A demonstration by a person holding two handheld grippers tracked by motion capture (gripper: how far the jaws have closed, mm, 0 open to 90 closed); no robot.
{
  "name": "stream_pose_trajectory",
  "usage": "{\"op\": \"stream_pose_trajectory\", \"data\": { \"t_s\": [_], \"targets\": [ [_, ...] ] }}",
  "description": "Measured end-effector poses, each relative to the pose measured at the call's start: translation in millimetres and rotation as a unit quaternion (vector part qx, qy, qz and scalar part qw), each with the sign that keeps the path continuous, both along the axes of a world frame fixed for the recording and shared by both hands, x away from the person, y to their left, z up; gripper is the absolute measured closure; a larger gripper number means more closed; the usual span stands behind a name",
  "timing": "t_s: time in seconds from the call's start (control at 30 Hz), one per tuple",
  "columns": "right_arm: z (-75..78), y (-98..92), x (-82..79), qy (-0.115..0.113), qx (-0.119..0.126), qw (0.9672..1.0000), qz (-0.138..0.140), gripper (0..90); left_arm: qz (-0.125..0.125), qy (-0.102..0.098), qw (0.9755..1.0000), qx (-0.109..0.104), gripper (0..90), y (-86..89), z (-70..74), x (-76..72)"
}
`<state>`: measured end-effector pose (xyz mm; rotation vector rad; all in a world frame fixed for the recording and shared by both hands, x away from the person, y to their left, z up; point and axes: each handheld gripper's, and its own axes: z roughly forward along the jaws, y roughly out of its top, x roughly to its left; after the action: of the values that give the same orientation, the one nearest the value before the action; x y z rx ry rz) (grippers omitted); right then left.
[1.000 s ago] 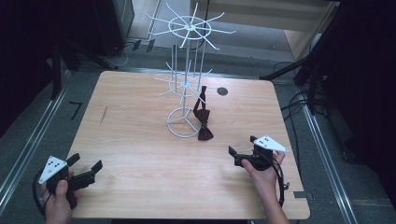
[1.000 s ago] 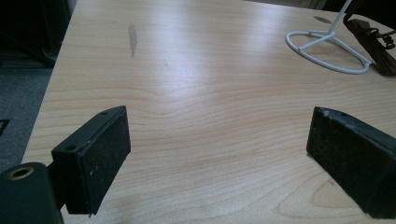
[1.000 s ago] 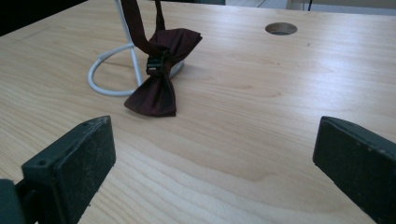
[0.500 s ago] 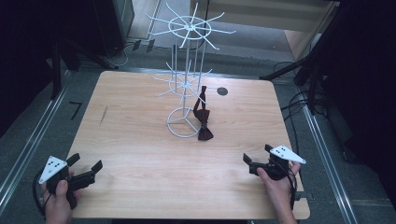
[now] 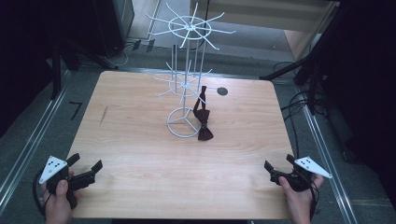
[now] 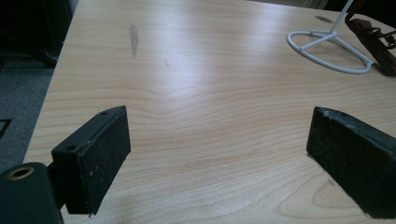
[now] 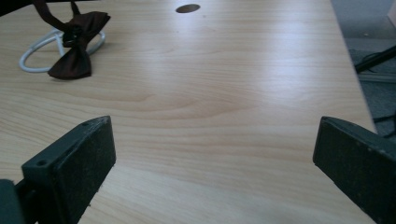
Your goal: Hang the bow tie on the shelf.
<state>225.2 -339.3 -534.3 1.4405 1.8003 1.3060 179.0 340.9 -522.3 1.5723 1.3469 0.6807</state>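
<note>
A white wire rack stands on its ring base at the middle of the wooden table. A dark brown bow tie hangs by its strap from a low arm of the rack, its bow resting on the table beside the base. The bow tie and ring base show far left in the right gripper view; the base also shows in the left gripper view. My left gripper is open at the near left corner. My right gripper is open at the near right corner. Both hold nothing.
A small dark round hole marks the table behind the rack. A dark streak lies on the left part of the wood. Metal rails run along both sides of the table, and cables lie on the floor at right.
My right gripper has drawn back from the table's right middle toward the near right corner. The left gripper has stayed where it was, and the bow tie has not moved.
</note>
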Motion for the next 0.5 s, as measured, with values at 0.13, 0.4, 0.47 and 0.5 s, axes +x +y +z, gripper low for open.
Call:
{"op": "stream_pose_trajectory", "data": {
  "t_s": [0.13,0.4,0.47,0.5],
  "targets": [
    [-3.7,-14.8,-9.8,0.002,0.001,0.9999,-0.017,0.0,0.001,0.0,1.0,0.0,6.8,-0.1,0.0,-0.1],
    [-9.4,-41.5,-29.8,0.006,0.01,0.9988,-0.048,0.0,0.001,0.0,1.0,0.0,6.8,0.1,0.1,0.0],
    [-9.8,-43.1,-31.5,0.008,0.011,0.9986,-0.05,0.0,0.002,0.0,1.0,-0.001,6.8,0.1,0.0,-0.1],
    [-11.0,-47.4,-35.7,0.009,0.014,0.9983,-0.056,0.0,0.002,-0.002,1.0,-0.003,6.8,0.3,-0.1,-0.1]
  ]
}}
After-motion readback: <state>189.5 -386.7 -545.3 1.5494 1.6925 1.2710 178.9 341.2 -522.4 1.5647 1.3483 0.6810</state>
